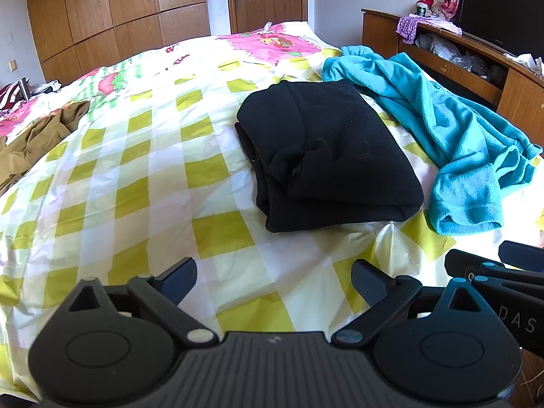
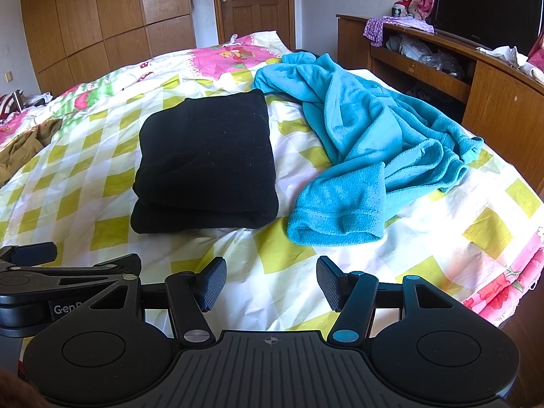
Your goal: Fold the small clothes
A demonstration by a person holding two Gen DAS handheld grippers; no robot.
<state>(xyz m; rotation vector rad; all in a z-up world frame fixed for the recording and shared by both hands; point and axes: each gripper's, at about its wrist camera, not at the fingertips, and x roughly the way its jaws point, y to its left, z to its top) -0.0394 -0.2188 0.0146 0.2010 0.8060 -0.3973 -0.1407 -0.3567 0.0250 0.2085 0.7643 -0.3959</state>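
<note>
Black folded garment [image 1: 326,156] lies on checked bedsheet [image 1: 136,176], turquoise fleece [image 1: 452,136] just beside; left gripper [image 1: 273,282] and right gripper [image 2: 271,284] gape empty.

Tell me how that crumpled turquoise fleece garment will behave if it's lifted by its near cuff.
The turquoise fleece garment will probably hang limp and trail, since it lies in loose folds on the bed. Its fuzzy nap likely grips well rather than slipping. Its bunched bulk suggests it may drag across the cover.

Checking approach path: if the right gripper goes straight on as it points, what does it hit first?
Probably bare bedsheet, in the gap between the folded black garment and the teal fleece. The open right gripper holds nothing; depth unclear.
</note>
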